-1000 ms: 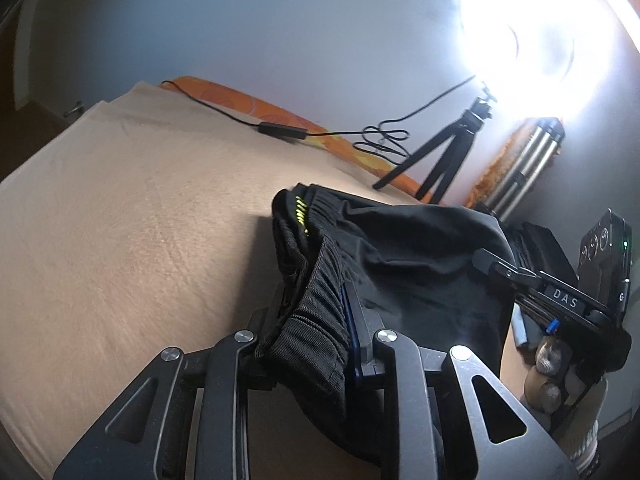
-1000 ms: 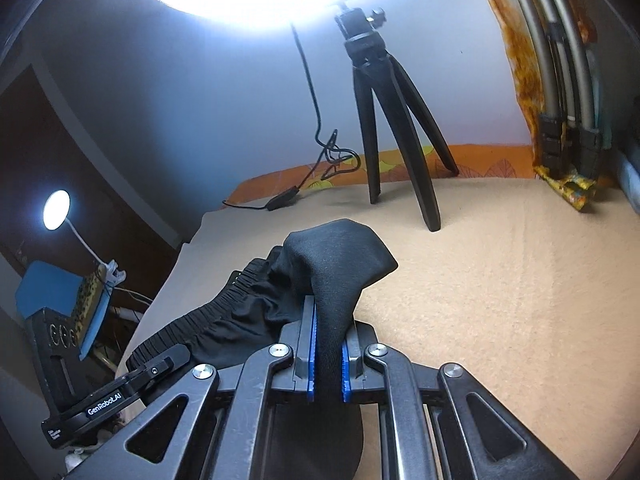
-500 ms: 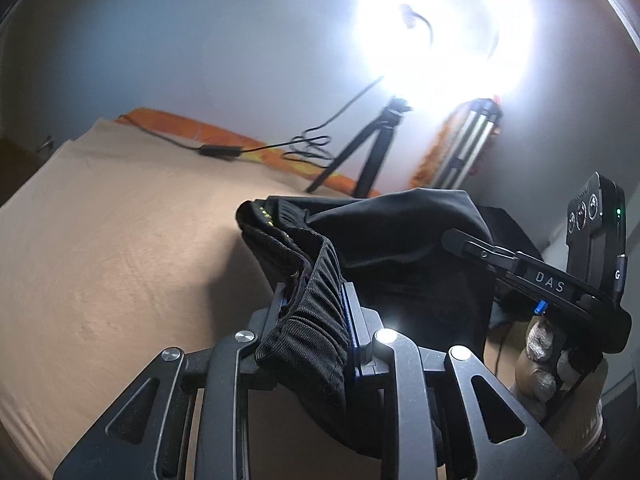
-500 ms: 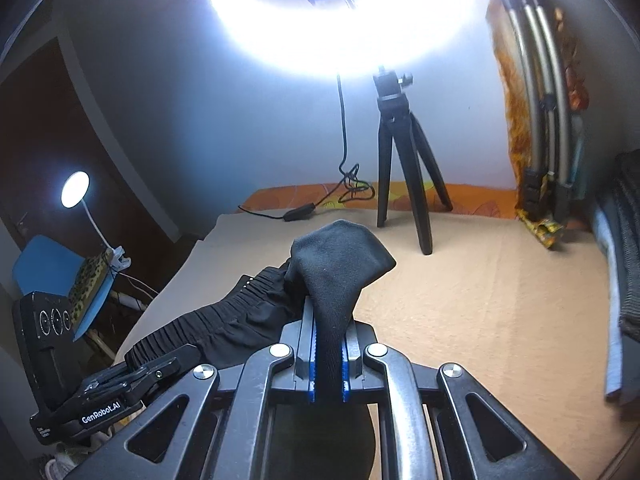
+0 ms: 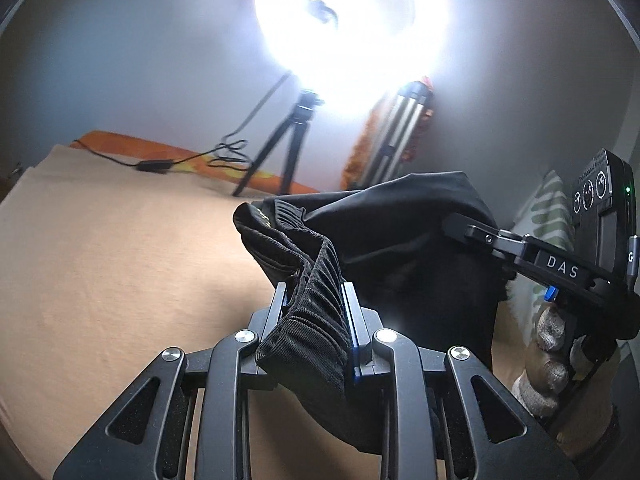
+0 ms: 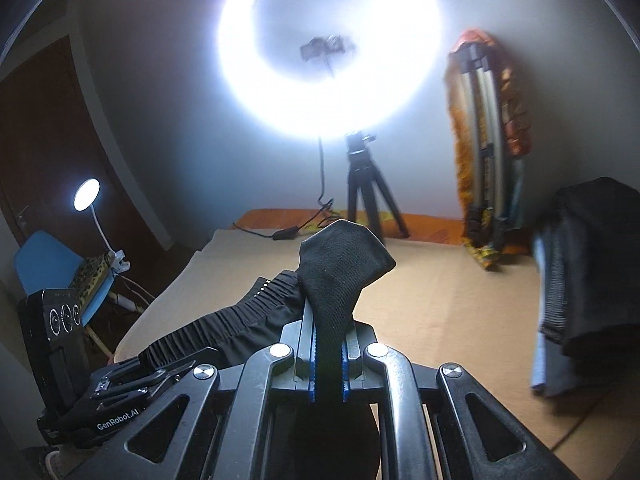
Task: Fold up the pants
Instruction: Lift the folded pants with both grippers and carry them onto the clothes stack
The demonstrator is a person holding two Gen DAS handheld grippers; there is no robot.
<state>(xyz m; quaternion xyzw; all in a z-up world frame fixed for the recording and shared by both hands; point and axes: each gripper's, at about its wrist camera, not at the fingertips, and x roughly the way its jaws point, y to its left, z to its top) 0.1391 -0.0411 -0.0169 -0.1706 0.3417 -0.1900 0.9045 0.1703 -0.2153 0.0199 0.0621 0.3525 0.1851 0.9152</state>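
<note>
Left tool point(image 5: 314, 312) is closed on the ribbed elastic waistband point(image 5: 308, 280) of the black pants point(image 5: 400, 248). Right tool point(image 6: 328, 344) is clamped on a bunched corner of the same garment point(image 6: 340, 268). The pants are held stretched between both tools, raised above the tan bed cover point(image 5: 100, 260). A ring light point(image 6: 332, 48) is seen on a black tripod point(image 6: 366, 196) behind.

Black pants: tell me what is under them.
The black pants hang clamped in the left gripper and right gripper, above the tan bed cover. The cover directly beneath is hidden.
</note>
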